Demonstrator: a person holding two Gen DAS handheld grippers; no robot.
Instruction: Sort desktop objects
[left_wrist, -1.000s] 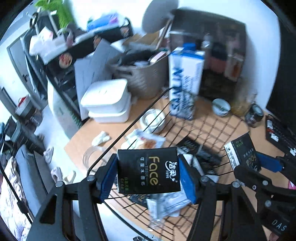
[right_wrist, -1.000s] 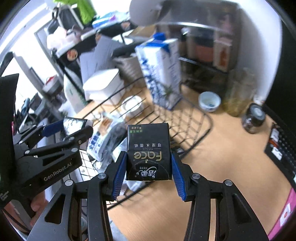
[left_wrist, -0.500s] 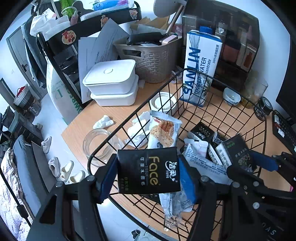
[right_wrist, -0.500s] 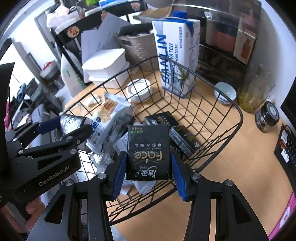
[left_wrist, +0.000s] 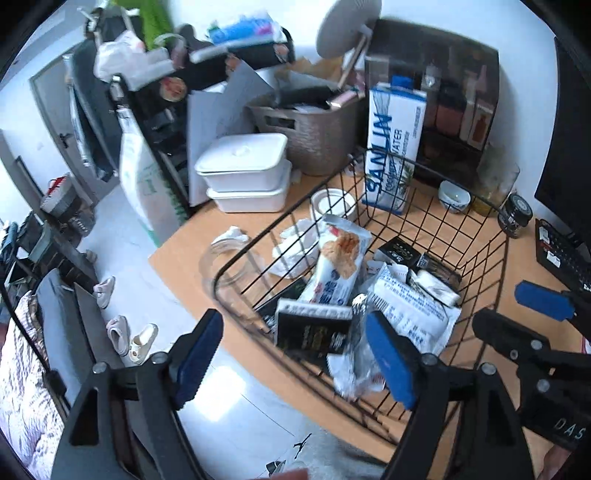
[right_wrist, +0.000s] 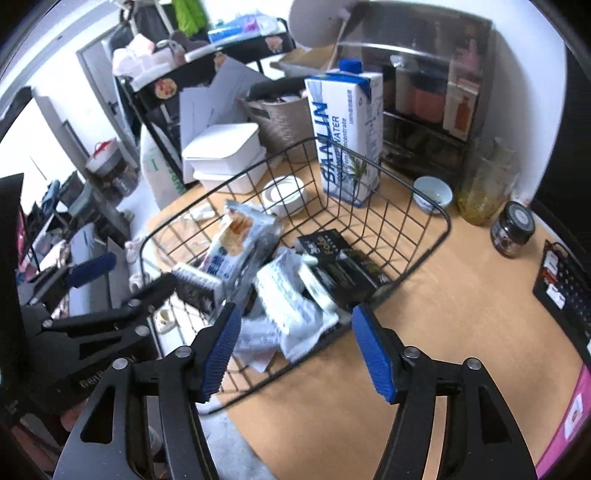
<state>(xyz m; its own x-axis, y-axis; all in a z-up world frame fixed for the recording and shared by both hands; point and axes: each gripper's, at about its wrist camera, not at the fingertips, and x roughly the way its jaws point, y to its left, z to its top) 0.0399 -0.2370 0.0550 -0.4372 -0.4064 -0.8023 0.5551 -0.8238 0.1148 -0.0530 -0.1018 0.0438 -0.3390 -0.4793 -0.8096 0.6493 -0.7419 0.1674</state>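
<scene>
A black wire basket (left_wrist: 436, 225) (right_wrist: 439, 236) stands on the wooden desk and holds snack packets and black tissue packs. A black tissue pack (left_wrist: 314, 330) lies in the basket just beyond my left gripper (left_wrist: 291, 354), which is open and empty above the basket's near rim. Another black pack (right_wrist: 347, 273) lies inside, beyond my right gripper (right_wrist: 295, 343), which is open and empty over the near edge. A cracker packet (left_wrist: 338, 266) (right_wrist: 232, 240) lies across the pile.
A tall blue and white carton (left_wrist: 391, 147) (right_wrist: 347, 136) stands behind the basket. Stacked white lidded boxes (left_wrist: 247, 173), a woven bin (left_wrist: 314, 133), a small bowl (right_wrist: 432, 192), a glass jar (right_wrist: 484, 192), a dark jar (right_wrist: 513, 229) and a tape roll (right_wrist: 284, 192) surround it. The desk edge drops to the floor at left.
Both grippers opened and let go of their black tissue packs, which now lie in the basket. Both grippers have drawn back slightly from the basket.
</scene>
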